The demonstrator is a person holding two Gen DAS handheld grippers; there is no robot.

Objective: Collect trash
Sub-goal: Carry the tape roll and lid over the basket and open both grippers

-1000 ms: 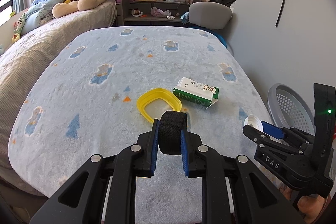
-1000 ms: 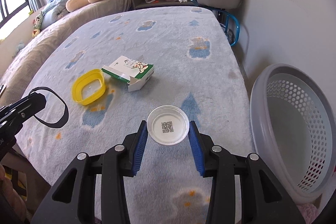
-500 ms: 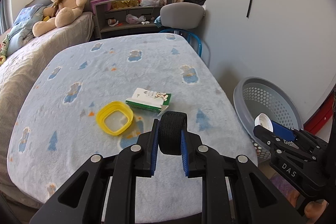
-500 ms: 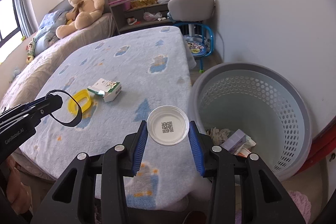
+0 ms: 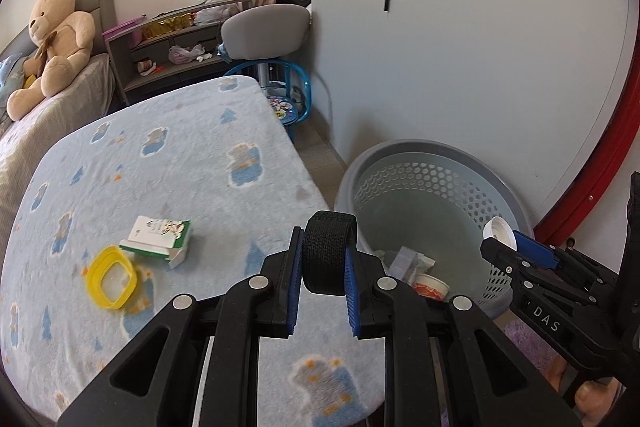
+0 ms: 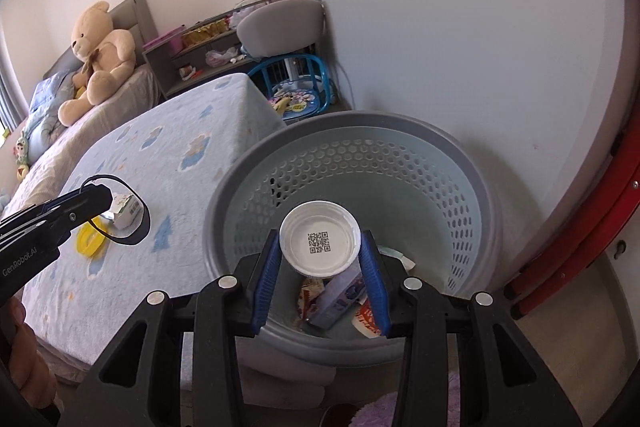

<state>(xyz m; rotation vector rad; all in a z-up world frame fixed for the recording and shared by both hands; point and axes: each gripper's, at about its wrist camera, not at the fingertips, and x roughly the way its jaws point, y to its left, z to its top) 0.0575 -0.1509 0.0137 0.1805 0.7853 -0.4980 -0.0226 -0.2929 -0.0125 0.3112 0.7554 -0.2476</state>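
My right gripper (image 6: 319, 259) is shut on a white plastic cup (image 6: 319, 243) with a QR code on its base, held over the grey perforated basket (image 6: 472, 187). The basket holds several pieces of trash (image 6: 340, 297). My left gripper (image 5: 322, 267) is shut on a black band loop (image 5: 326, 251), above the bed's right edge, near the basket (image 5: 420, 155). The right gripper with the cup (image 5: 498, 233) also shows in the left wrist view. A green-and-white carton (image 5: 158, 241) and a yellow lid (image 5: 112, 283) lie on the blue blanket (image 5: 160, 167).
A teddy bear (image 5: 52, 43) sits on the bed at the back left. A grey chair (image 5: 266, 31), a blue stool (image 5: 284, 103) and a cluttered shelf (image 5: 176, 47) stand behind. A white wall is on the right, with a red hoop (image 6: 576, 247) beside the basket.
Both grippers have swung right from over the bed toward the basket. The cup is now over the basket's opening. Both grips are unchanged.
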